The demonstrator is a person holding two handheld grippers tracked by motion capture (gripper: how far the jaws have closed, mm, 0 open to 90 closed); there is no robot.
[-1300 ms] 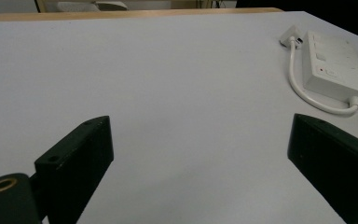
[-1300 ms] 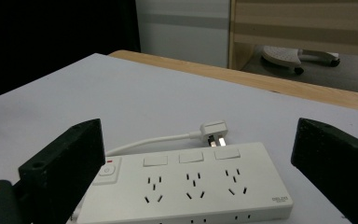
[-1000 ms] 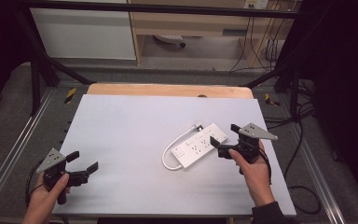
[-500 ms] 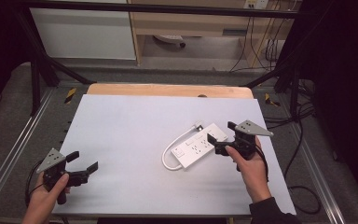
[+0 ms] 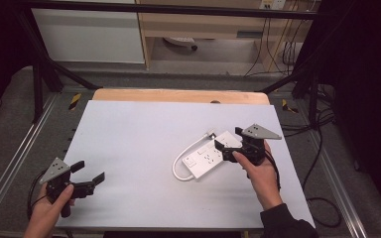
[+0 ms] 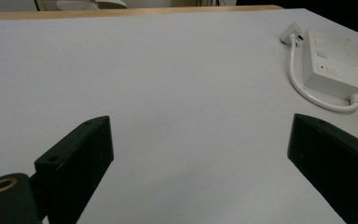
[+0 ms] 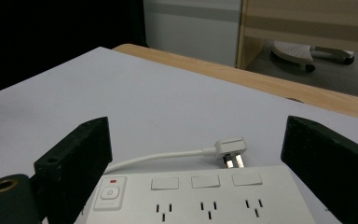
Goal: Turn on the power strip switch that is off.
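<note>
A white power strip [image 5: 204,158] lies on the white table [image 5: 129,139], right of centre, sockets up. Its white cable [image 5: 186,153] loops from the near-left end round to a plug [image 5: 211,133] lying beside the strip. My right gripper [image 5: 232,139] stands open over the strip's right end, one jaw on each side. In the right gripper view the strip [image 7: 205,196] lies between the open jaws, its plug [image 7: 230,149] just beyond. My left gripper [image 5: 89,171] is open near the front left corner, holding nothing. From there the strip [image 6: 338,60] lies far right.
A wooden strip [image 5: 178,95] runs along the table's far edge. Beyond it are a shelf unit, a chair base [image 5: 181,43] and cables on the floor. Metal rails [image 5: 10,163] flank the table on both sides.
My right gripper has moved a little left and away, further over the power strip's right end. The left gripper and the strip have stayed put.
</note>
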